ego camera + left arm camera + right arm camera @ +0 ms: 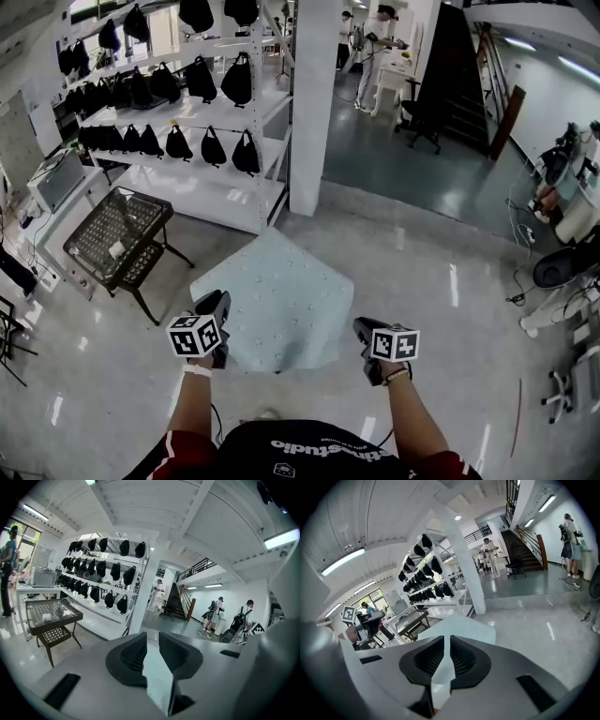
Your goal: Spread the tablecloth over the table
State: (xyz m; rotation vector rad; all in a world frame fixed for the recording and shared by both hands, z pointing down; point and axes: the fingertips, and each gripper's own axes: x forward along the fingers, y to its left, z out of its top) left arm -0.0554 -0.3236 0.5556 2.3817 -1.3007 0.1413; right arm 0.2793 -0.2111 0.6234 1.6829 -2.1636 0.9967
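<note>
The left hand-held gripper (pixel 152 641) has its ribbed black jaws clamped on the near edge of the tablecloth (pixel 157 677), and a pale strip of cloth runs down between the pads. The right hand-held gripper (pixel 446 651) is closed on the same edge in the same way, with a fold of cloth pinched between its jaws.

In the head view, the left hand-held gripper (pixel 214 302) and the right hand-held gripper (pixel 362 325) hold the two near corners. The tablecloth (pixel 281 291) stretches forward from them as a broad, pale blue sheet over the glossy floor (pixel 422 281). Its far corner points away from the person. Only this view shows the cloth's regular pattern of small raised dots.

The counter (pixel 117 230), a dark table with a wire-mesh top and thin angled legs, stands well to the left of the cloth. None of the cloth is on it. The left gripper view shows the counter (pixel 51 613) side on, with a lower mesh shelf beneath.

Behind it are a white rack (pixel 187 141) of black bags and a square white pillar (pixel 314 103).
</note>
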